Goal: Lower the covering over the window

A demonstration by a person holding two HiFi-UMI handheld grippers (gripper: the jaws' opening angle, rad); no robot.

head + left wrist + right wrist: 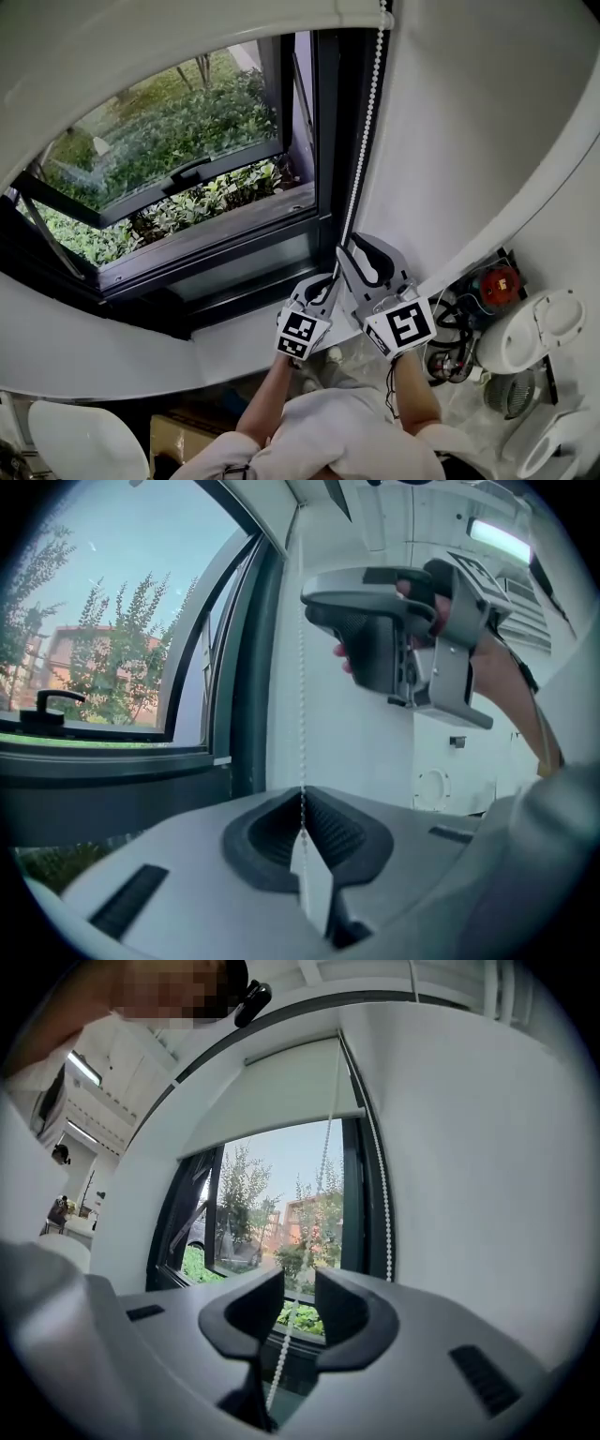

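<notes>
Head view first: the roller blind [141,47] sits rolled up along the top of the frame, so most of the window [178,178] is uncovered, with green bushes outside. The bead chain [367,112] hangs down the right side of the window frame, straight to the two grippers at lower centre. The left gripper [326,281] is the lower one. The right gripper [354,247] is just beside it and a bit higher, with the chain coming down right at its tips.

Left gripper view: the left gripper [305,810] is clenched on the bead chain [302,667], which runs straight up from between the jaws through the middle of the frame. The right gripper [323,611] shows at upper right with a hand [436,602] wrapped around it, just right of the chain.

Right gripper view: the right gripper [300,1305] is released, jaws clearly apart. One strand of the bead chain [281,1354] passes through the gap, and as far as I can see neither jaw presses on it. The other strand hangs further right along the dark frame. The roller blind [281,1091] covers only the top part of the window [272,1222].
</notes>
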